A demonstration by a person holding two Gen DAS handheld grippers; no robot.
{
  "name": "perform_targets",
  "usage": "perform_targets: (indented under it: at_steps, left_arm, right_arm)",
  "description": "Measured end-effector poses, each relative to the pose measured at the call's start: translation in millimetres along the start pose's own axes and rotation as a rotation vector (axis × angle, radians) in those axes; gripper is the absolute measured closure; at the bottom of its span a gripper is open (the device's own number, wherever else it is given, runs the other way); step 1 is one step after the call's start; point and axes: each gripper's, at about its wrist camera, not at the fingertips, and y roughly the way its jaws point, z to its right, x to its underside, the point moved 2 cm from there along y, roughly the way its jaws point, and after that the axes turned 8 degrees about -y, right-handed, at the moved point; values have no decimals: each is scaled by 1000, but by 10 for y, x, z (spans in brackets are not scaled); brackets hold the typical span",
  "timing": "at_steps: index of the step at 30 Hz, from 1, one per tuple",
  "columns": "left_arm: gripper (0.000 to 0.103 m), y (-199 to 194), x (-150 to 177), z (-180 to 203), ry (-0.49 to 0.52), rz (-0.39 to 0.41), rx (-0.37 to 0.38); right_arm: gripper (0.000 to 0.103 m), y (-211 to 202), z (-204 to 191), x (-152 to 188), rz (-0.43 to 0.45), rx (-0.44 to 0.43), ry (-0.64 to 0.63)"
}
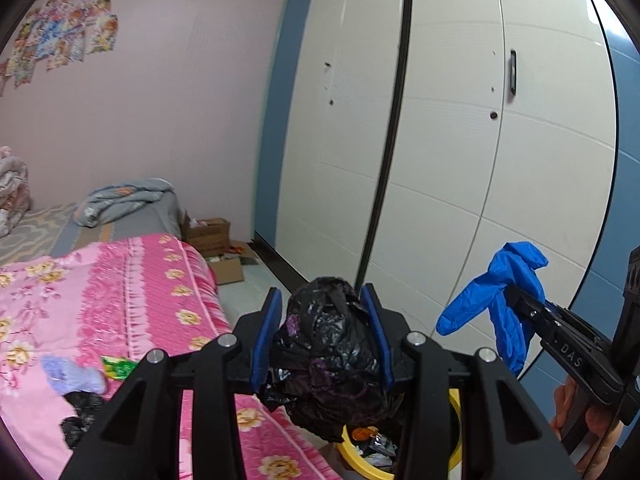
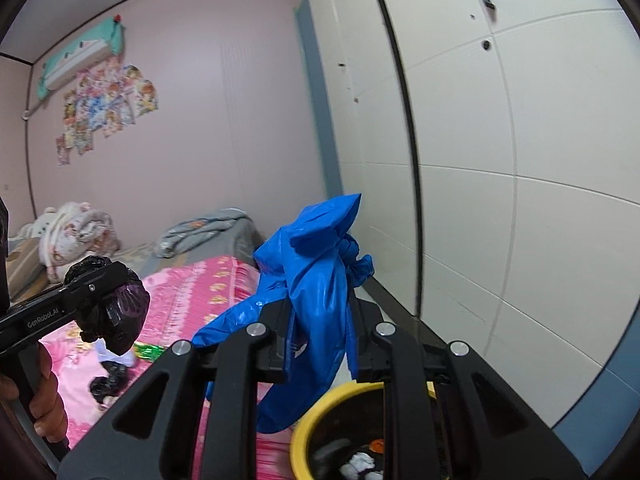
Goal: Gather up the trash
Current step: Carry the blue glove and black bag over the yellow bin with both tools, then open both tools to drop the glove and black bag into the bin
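My left gripper (image 1: 325,304) is shut on a crumpled black plastic bag (image 1: 332,356), which bulges between the blue pads above a yellow bin (image 1: 356,460). That bag (image 2: 112,308) and the left gripper (image 2: 94,284) also show at the left of the right wrist view. My right gripper (image 2: 320,296) is shut on a blue glove (image 2: 312,288) that hangs limp over the yellow bin (image 2: 316,420). In the left wrist view the right gripper (image 1: 514,294) pinches the blue glove (image 1: 500,296) at the right. Trash lies inside the bin.
A bed with a pink flowered cover (image 1: 120,304) holds a green wrapper (image 1: 116,368), a pale purple glove (image 1: 74,374) and a black bag scrap (image 1: 78,416). White wardrobe doors (image 1: 460,140) stand close on the right. Cardboard boxes (image 1: 216,240) sit on the floor beyond the bed.
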Motion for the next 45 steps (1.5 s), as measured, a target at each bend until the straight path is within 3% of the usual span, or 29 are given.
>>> perform_targets:
  at_steps: [12, 21, 30, 37, 40, 45]
  left_arm:
    - [65, 942, 502, 272, 14, -172, 60]
    - [65, 1451, 903, 430, 34, -276, 63]
    - [65, 1778, 1218, 492, 56, -367, 55]
    - [64, 1843, 1249, 523, 42, -377, 59]
    - [57, 1825, 1221, 535, 42, -363, 56]
    - [33, 1791, 1194, 498, 23, -358, 52]
  right_arm:
    - [84, 369, 492, 587, -113, 116, 49]
    - [83, 676, 736, 1056, -218, 155, 94]
    - [81, 1022, 830, 1467, -358, 176, 111]
    - [77, 1131, 800, 1567, -373, 213, 98]
    - [70, 1134, 782, 1577, -375, 223, 102]
    - [54, 1058, 805, 1616, -376, 248, 106]
